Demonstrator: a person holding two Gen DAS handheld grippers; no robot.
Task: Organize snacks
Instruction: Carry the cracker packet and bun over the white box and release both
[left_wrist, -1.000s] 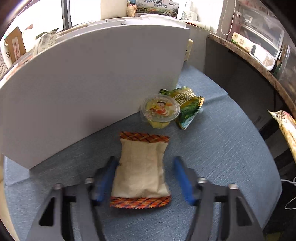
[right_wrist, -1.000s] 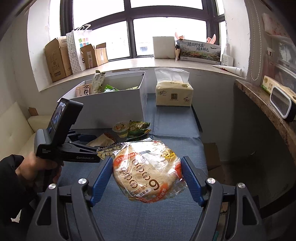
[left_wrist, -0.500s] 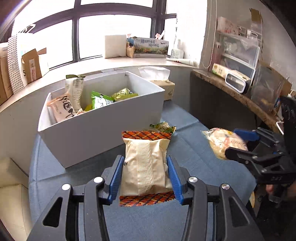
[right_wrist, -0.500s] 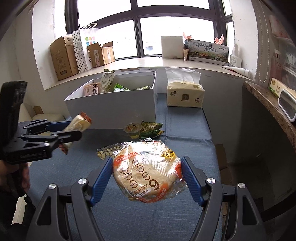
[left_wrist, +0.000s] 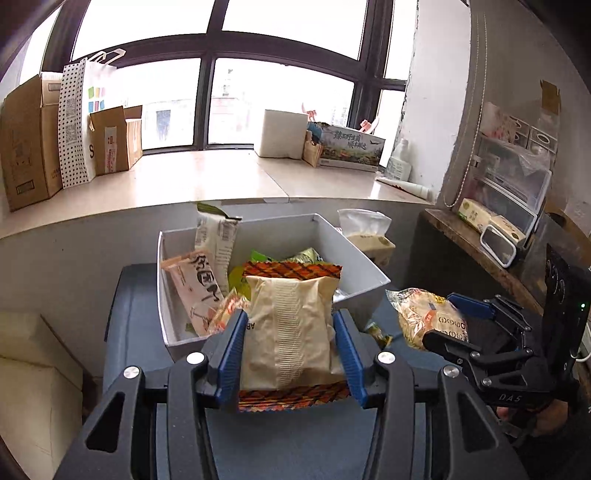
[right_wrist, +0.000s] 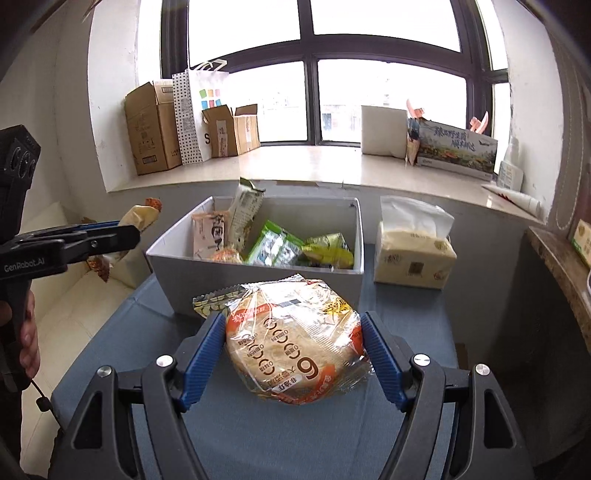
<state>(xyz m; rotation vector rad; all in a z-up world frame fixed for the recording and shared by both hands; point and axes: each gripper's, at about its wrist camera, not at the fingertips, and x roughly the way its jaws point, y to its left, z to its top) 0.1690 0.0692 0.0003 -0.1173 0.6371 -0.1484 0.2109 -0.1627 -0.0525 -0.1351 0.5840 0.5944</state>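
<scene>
My left gripper (left_wrist: 290, 354) is shut on a beige snack packet with orange plaid ends (left_wrist: 290, 332) and holds it in the air in front of the white box (left_wrist: 364, 266). The box holds several snack packets (right_wrist: 284, 247). My right gripper (right_wrist: 295, 354) is shut on a clear bag of round flatbread (right_wrist: 295, 347), held above the blue cloth near the box's front wall (right_wrist: 258, 284). The right gripper with its bag also shows in the left wrist view (left_wrist: 432, 325). The left gripper with its packet shows at the left of the right wrist view (right_wrist: 122, 232).
A tissue pack (right_wrist: 412, 251) stands right of the box on the blue cloth (right_wrist: 295, 443). Cardboard boxes (right_wrist: 155, 129) and a paper bag stand on the windowsill. A wooden shelf (left_wrist: 480, 258) with containers is at the right. A beige sofa (left_wrist: 33, 369) is at the left.
My left gripper closed on the beige packet, lifted it off the cloth and raised it toward the box. My right gripper kept its flatbread bag and moved closer to the box.
</scene>
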